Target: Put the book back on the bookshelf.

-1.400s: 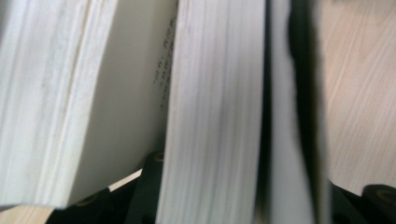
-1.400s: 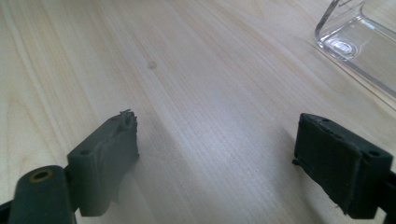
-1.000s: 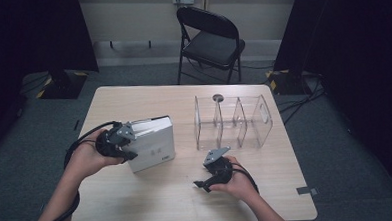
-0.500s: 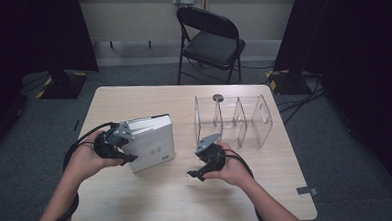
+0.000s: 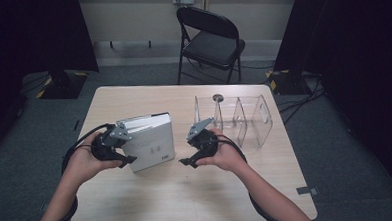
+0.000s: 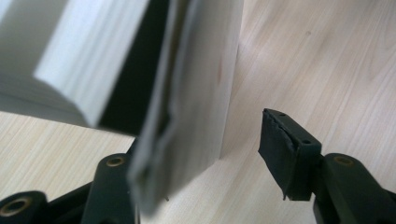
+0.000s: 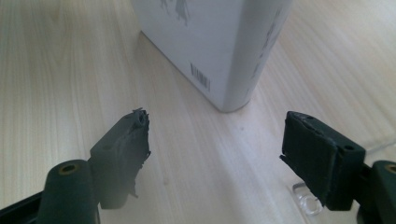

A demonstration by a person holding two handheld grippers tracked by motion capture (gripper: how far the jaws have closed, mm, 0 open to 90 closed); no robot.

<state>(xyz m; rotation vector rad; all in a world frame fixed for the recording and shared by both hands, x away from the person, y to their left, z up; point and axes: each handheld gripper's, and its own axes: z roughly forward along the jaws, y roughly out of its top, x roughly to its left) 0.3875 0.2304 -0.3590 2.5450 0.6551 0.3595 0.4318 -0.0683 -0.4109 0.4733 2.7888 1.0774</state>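
Observation:
A thick white book (image 5: 153, 142) lies on the wooden table (image 5: 187, 196), spine toward its right. My left gripper (image 5: 127, 149) is at the book's left edge. In the left gripper view the grey cover (image 6: 196, 79) stands between the jaws, lifted off the white pages (image 6: 79, 56). The left gripper (image 6: 196, 149) has just been opening, and its right pad (image 6: 280, 149) is clear of the cover. My right gripper (image 5: 186, 150) hovers just right of the book, open and holding nothing. Seen from the right gripper (image 7: 218, 125), the book's barcoded corner (image 7: 219, 46) is straight ahead.
A clear plastic divider rack (image 5: 239, 118) stands on the table right of my right hand, and one foot of the rack (image 7: 306, 200) is beside the right jaw. A small dark round object (image 5: 217, 97) lies behind the rack. A black folding chair (image 5: 211, 40) stands beyond the table.
My right hand has lifted off the table front and moved left and away, toward the book. My left hand has stayed at the book's left edge.

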